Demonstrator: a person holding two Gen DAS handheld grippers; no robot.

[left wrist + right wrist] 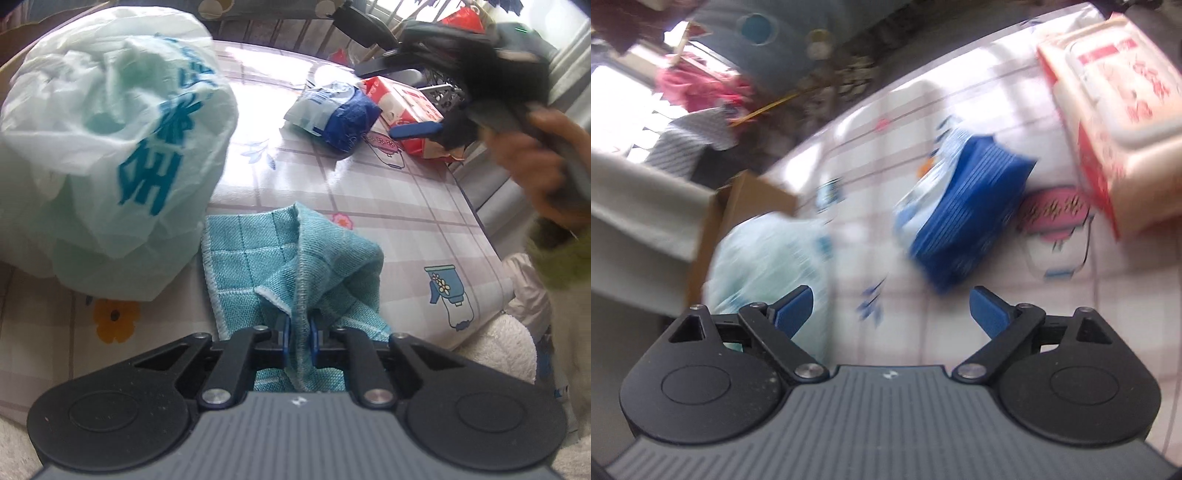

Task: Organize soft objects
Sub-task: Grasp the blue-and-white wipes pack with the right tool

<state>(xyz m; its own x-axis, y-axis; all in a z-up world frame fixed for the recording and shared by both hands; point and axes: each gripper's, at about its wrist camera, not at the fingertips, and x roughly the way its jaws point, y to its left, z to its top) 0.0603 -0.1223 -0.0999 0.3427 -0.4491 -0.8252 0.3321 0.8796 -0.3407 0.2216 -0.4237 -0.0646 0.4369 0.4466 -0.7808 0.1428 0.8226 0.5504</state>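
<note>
Teal cloth (291, 266) pinched by left gripper (298, 332) on checked floral tablecloth (388, 229); right gripper (891, 306) agape, empty.

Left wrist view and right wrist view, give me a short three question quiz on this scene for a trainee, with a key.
1. True or false: the left gripper is shut on the teal cloth.
2. What is between the fingers of the right gripper? A) the blue packet B) the red-and-white tissue pack C) nothing
3. In the left wrist view, what lies left of the cloth on the table?

Key:
1. True; it pinches a raised fold.
2. C; it is open above the table.
3. The crumpled plastic bag with blue print.
</note>
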